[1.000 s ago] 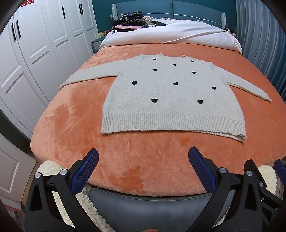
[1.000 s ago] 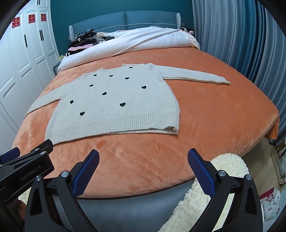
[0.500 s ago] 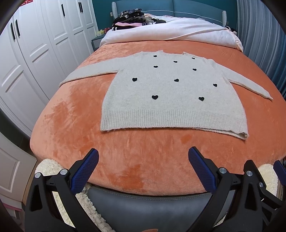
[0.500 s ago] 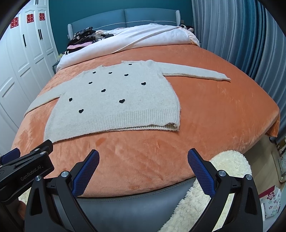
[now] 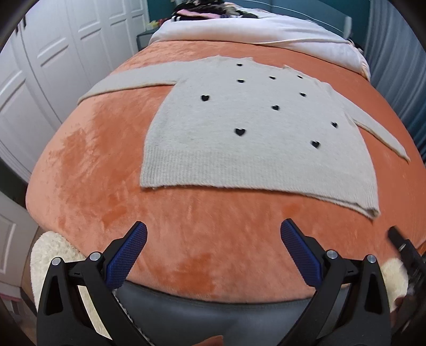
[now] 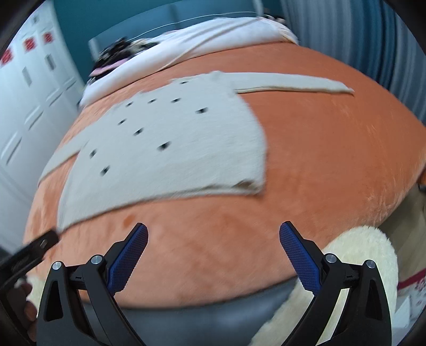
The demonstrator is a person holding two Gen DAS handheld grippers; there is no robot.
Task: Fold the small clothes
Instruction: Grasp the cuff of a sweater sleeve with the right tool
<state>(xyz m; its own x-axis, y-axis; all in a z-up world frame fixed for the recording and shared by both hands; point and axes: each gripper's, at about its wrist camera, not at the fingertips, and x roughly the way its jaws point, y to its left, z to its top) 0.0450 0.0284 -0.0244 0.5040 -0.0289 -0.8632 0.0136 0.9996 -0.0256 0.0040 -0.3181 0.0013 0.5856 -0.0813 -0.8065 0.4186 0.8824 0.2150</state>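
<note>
A beige knit sweater (image 5: pixel 255 138) with small black hearts lies flat on the orange bed cover (image 5: pixel 93 165), both sleeves spread sideways. Its ribbed hem faces me. My left gripper (image 5: pixel 213 239) hovers open over the cover, short of the hem, with nothing between its blue pads. In the right wrist view the sweater (image 6: pixel 173 149) is blurred; its right sleeve (image 6: pixel 293 85) stretches across the cover. My right gripper (image 6: pixel 213 239) is also open and empty, a little before the hem's right corner (image 6: pixel 253 186).
White wardrobe doors (image 5: pixel 53 53) stand along the left. A white duvet (image 5: pixel 253 32) and a pile of dark clothes (image 5: pixel 207 8) lie at the bed's head. A fluffy cream rug (image 6: pixel 359 255) lies on the floor at the bed's foot. Blue curtains (image 6: pixel 372 34) hang on the right.
Both grippers have moved forward over the foot of the bed towards the sweater's hem. The right view has swung and blurred. The sweater lies as before.
</note>
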